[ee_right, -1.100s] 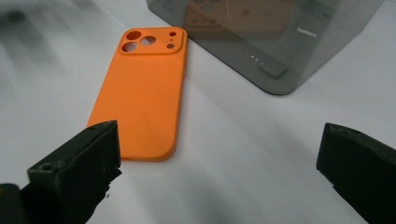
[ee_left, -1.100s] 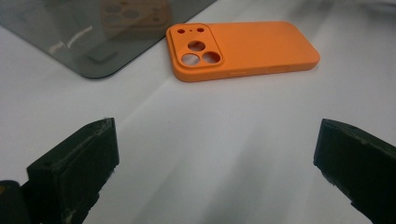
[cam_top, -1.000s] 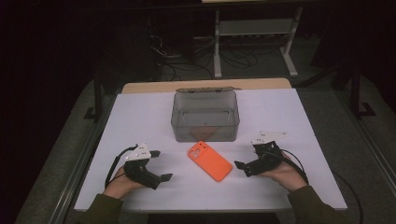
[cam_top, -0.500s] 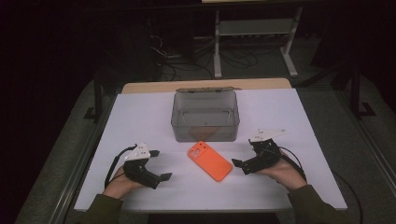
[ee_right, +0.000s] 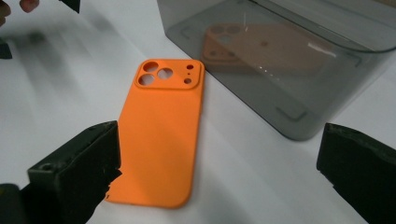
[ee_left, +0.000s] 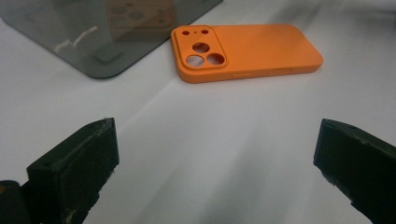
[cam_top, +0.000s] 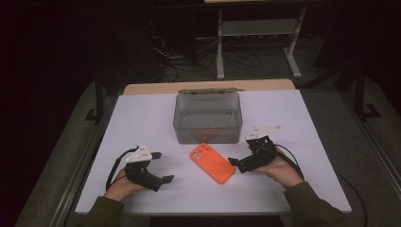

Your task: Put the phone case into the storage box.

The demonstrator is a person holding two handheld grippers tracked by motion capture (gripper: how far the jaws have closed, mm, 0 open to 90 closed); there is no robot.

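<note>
An orange phone case (cam_top: 213, 163) lies back-up on the white table (cam_top: 142, 118), just in front of a clear grey box (cam_top: 208, 117). My left gripper (cam_top: 162, 167) rests open to the left of the case, a short gap away. In the left gripper view the case (ee_left: 247, 49) lies ahead of the wide-apart jaws of the left gripper (ee_left: 215, 158). My right gripper (cam_top: 240, 155) is open at the case's right edge. In the right gripper view the case (ee_right: 161, 135) lies between the jaws of the right gripper (ee_right: 217, 172), close to the left one.
The box (ee_right: 299, 56) is open-topped, with the case's reflection on its wall. Bare white tabletop (cam_top: 312, 123) lies to both sides of it. A metal rack (cam_top: 257, 28) and cables stand on the dark floor behind the table.
My right gripper has moved a little left and forward, up to the case's right edge. The left gripper and the case have stayed put.
</note>
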